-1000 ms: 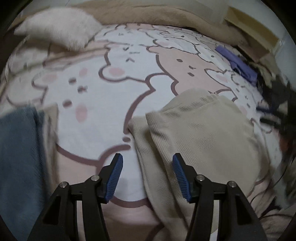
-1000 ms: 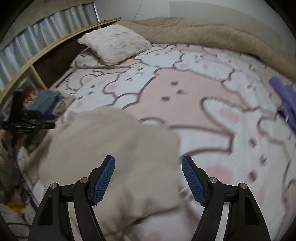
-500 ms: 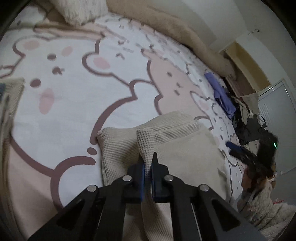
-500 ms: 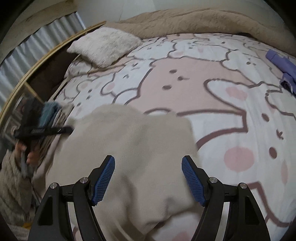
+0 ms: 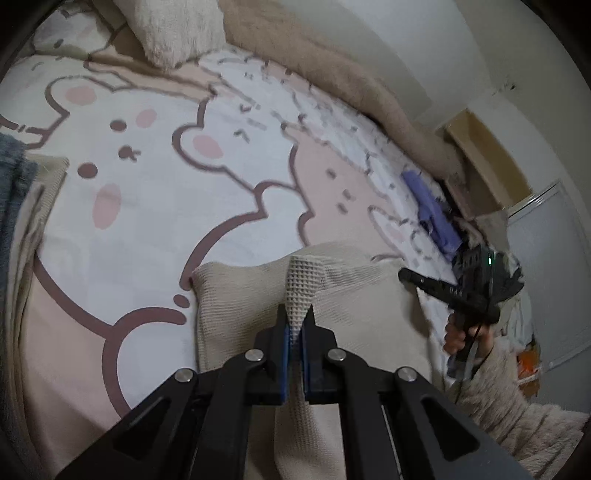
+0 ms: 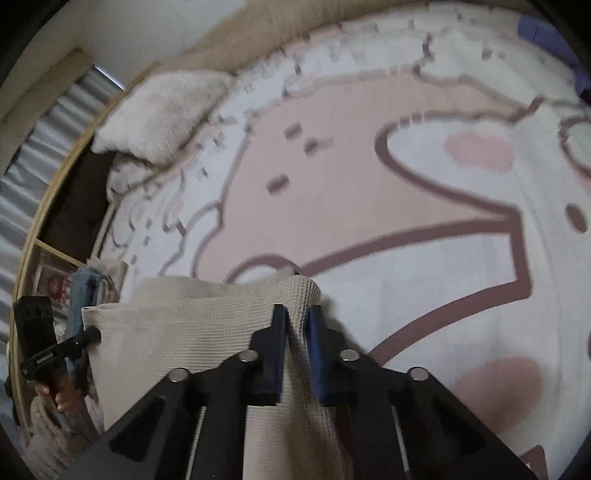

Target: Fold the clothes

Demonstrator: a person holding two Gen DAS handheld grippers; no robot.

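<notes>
Garment position: the beige waffle-knit garment (image 5: 369, 306) lies on the bed (image 5: 155, 206), directly ahead of and beneath both tongs, at the near edge of the mattress.

Left tongs (image 5: 294, 325): clenched on a raised pinch of the garment's far edge. The cloth peaks up between the blue pads, and the rest hangs back toward me.

Right tongs (image 6: 295, 321): clenched on the other far corner, with the fabric gathered between the pads. In the right wrist view the garment spreads leftward from this corner toward my left hand (image 6: 59, 398).

Governing relation: both tongs hold the same far edge, one at each end. I judge the garment's long axis to run across me, from left tongs to right tongs. Neither hand is nearer; each holds its own corner. The free body of the cloth lies between the tongs and my torso.

Next move, as I judge it: carry both corners together over the free body, keeping the held edge taut and level.

Risk: uneven travel skews the fold line.

Other items: a blue garment (image 5: 14, 192) lies at the left, a purple one (image 5: 432, 214) at the far right, and a pillow (image 5: 173, 29) beyond.
</notes>
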